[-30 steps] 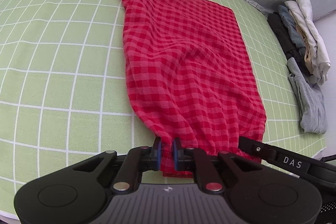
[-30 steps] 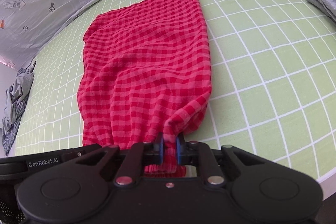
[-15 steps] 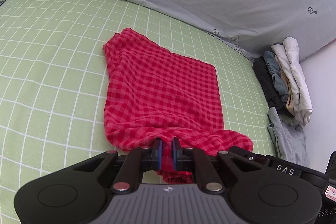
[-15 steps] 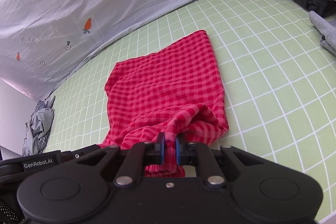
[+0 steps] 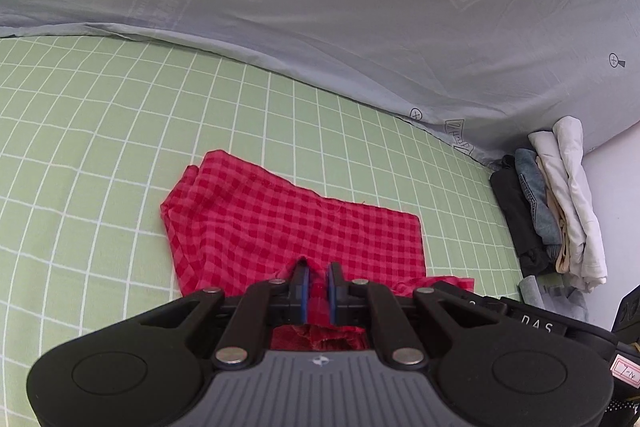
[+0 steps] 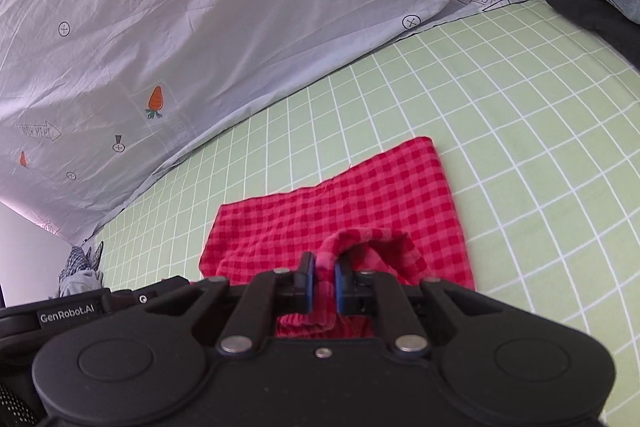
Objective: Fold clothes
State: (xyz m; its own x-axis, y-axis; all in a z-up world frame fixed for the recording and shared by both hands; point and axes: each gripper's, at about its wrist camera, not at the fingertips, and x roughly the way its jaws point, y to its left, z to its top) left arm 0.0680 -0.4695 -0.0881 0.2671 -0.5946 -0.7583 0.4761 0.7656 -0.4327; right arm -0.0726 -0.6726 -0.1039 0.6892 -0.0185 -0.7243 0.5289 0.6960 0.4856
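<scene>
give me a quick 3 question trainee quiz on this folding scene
1. True or false: both grippers are shut on the red checked cloth.
2. What does the cloth lie on? A green grid sheet; B wooden floor; C metal tray.
3. In the left wrist view, what sits at the right edge of the bed?

Key:
1. True: the left gripper and the right gripper each pinch a bunch of it.
2. A.
3. A stack of folded clothes.

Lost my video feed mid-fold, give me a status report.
Left tool and right tool both shut on red checked cloth, near edge lifted over the rest. Folded stack off to the side, nothing in the way.
</scene>
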